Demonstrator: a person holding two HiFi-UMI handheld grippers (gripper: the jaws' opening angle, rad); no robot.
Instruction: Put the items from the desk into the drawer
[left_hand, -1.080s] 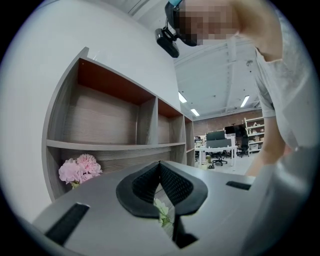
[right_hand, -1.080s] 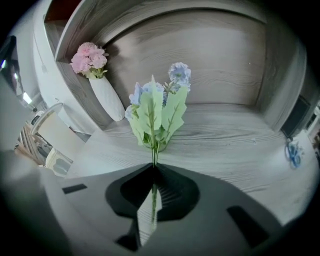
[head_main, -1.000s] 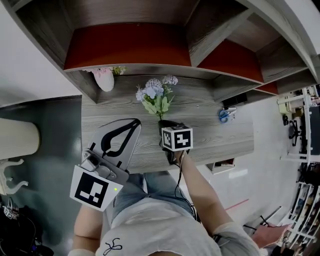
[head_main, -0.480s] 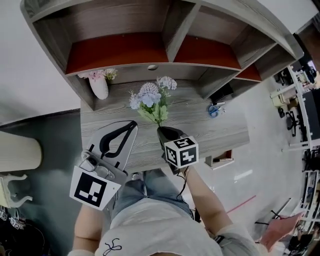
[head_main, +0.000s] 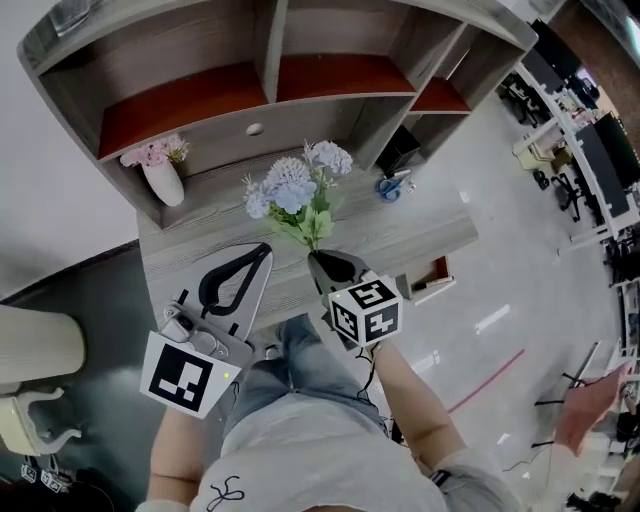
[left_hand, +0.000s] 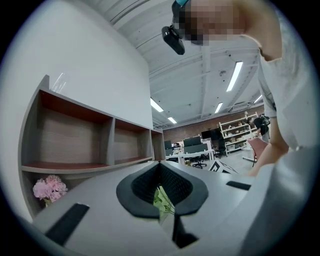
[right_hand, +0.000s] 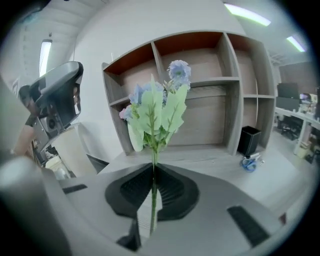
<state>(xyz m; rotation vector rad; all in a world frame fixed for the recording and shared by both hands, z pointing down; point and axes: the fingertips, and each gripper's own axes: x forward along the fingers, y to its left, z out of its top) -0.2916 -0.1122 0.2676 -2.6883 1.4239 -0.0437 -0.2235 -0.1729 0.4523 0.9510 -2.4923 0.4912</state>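
In the middle of the head view, the right gripper (head_main: 318, 256) is clenched on the thin green stem of a bunch of pale blue and lilac artificial flowers with green leaves (head_main: 295, 192). The bunch stands upright over the grey wood-grain desk (head_main: 440, 235); whether the stem end touches the top, I cannot tell. Just to the left, the left gripper (head_main: 262, 252) is closed. At the upper left a white vase of pink flowers (head_main: 158, 170) stands under the shelf. Right of centre lie the blue-handled scissors (head_main: 392, 185), beside a black square container (head_main: 400, 150). A small round knob (head_main: 255, 128) sits on the panel behind the flowers (perhaps the drawer front, but this is not certain).

In the left gripper view the pads meet at the tips and hold nothing; only green leaves show through the gap behind them.

In the right gripper view the stem runs straight between the closed pads, with the flower heads high above them.

To do this step well, I think the grip should stay firm and low on the stem, and the bunch upright until it is over the drawer. Then it should be laid lengthwise so the heads are not crushed. The free left gripper can open the drawer.
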